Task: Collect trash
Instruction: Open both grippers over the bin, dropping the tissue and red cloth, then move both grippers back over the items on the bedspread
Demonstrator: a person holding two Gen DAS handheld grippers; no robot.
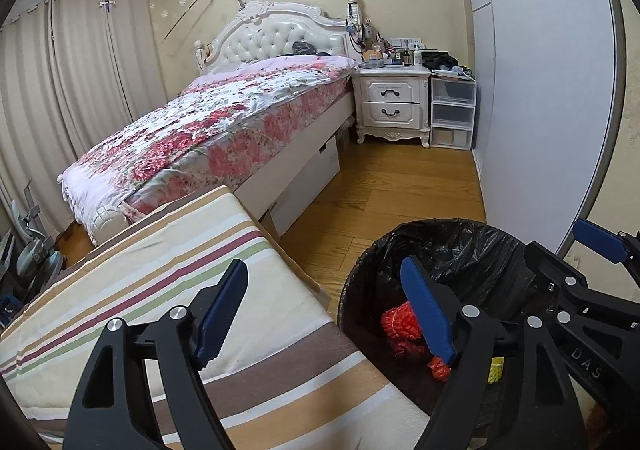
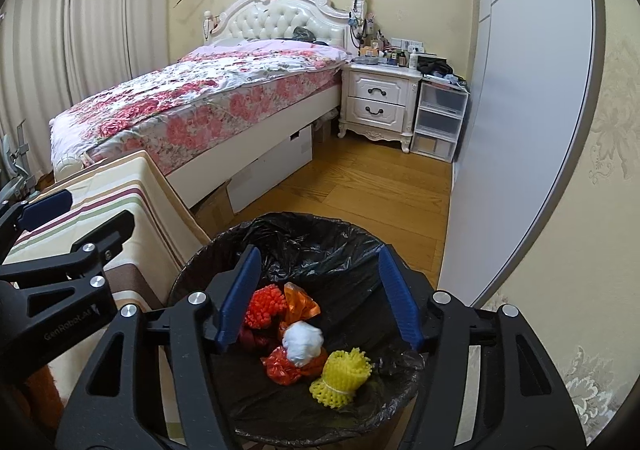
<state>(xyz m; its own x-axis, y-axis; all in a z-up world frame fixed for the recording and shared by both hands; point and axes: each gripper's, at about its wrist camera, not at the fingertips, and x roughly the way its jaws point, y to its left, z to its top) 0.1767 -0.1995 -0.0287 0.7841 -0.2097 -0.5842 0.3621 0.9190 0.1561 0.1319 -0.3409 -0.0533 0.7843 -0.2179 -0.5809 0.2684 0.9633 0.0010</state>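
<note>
Fingers: blue-padded, both pairs spread apart, nothing between – left gripper (image 1: pixel 326 310), right gripper (image 2: pixel 320 300).
Bin: round, black-bag-lined trash can (image 2: pixel 320 226) below the right gripper.
Trash: red foam netting (image 2: pixel 264 306), white wad (image 2: pixel 302 342), yellow netting (image 2: pixel 340 378) – inside it.

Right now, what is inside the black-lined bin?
The bin holds a yellow foam net, an orange foam net, a white wad and orange plastic wrappers. Whatever lies beneath them is covered.
</note>
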